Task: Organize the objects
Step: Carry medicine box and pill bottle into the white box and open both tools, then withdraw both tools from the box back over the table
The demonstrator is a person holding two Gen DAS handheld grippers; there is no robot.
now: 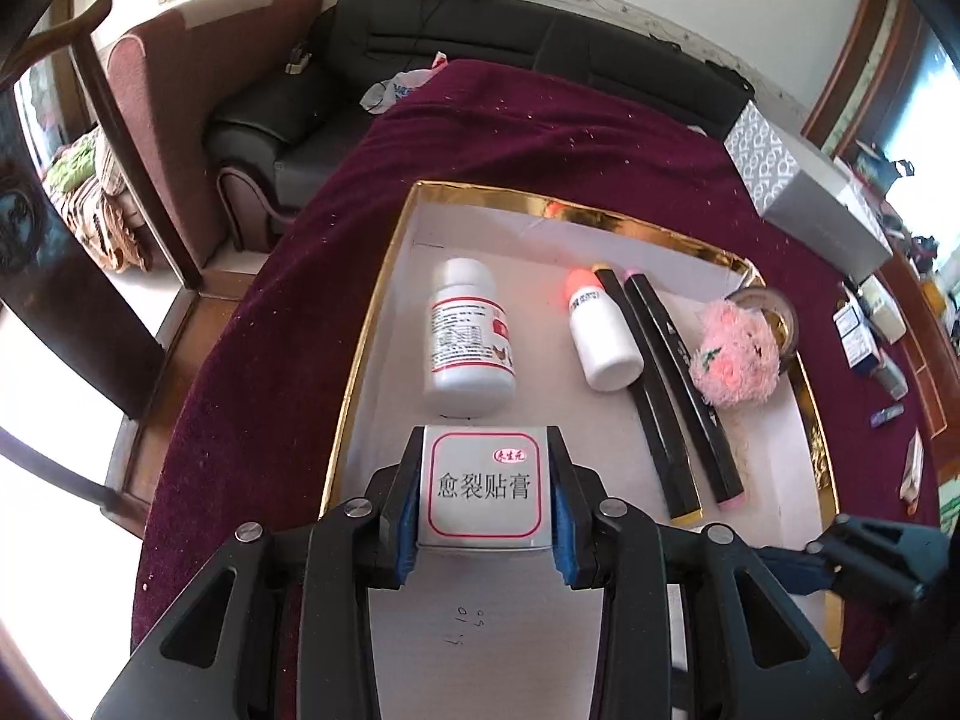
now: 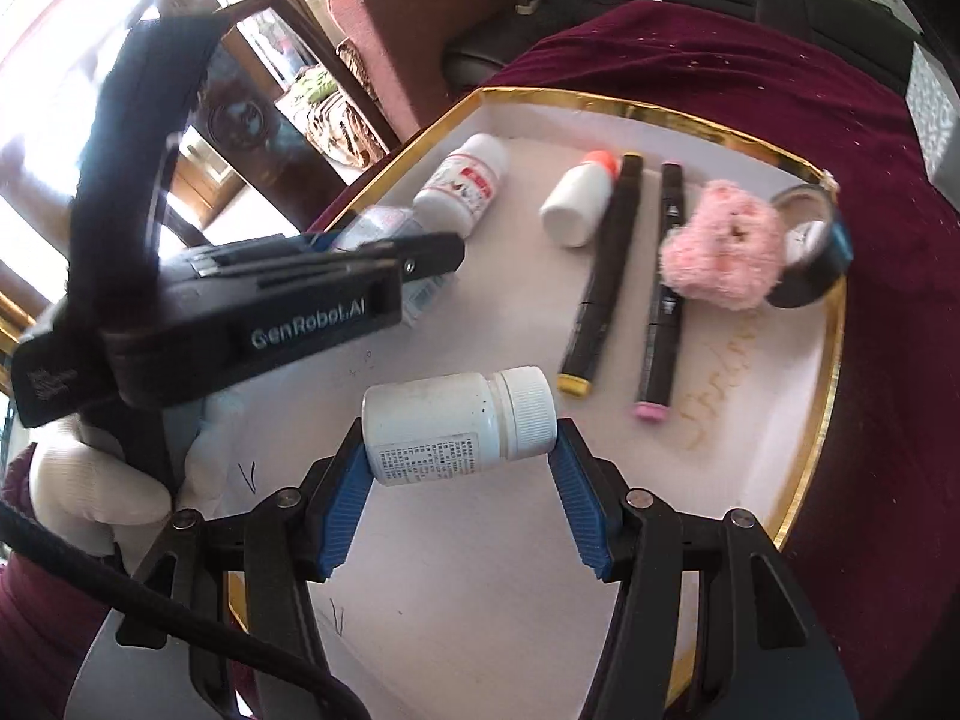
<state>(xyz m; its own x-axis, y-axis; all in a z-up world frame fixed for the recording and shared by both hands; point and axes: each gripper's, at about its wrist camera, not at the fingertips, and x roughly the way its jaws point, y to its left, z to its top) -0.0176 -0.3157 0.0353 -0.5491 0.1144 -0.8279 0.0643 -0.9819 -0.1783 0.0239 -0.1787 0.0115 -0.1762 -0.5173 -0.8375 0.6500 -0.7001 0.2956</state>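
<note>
My left gripper (image 1: 487,483) is shut on a small silver tin (image 1: 485,489) with a red-framed label, held over the near left of the gold-rimmed white tray (image 1: 384,276). My right gripper (image 2: 459,450) is shut on a white pill bottle (image 2: 459,420) lying crosswise, over the tray's near middle (image 2: 600,540). In the tray lie a large white bottle (image 1: 468,339), a small white bottle with an orange cap (image 1: 600,336), two black markers (image 1: 690,384), a pink plush (image 1: 735,360) and a tape roll (image 1: 774,306). The left gripper body (image 2: 240,312) shows in the right wrist view.
The tray sits on a dark red cloth (image 1: 480,138) over the table. A patterned grey box (image 1: 798,192) and several small boxes (image 1: 864,330) stand at the right. A black sofa (image 1: 420,60) and a maroon chair (image 1: 180,90) lie beyond the table edge.
</note>
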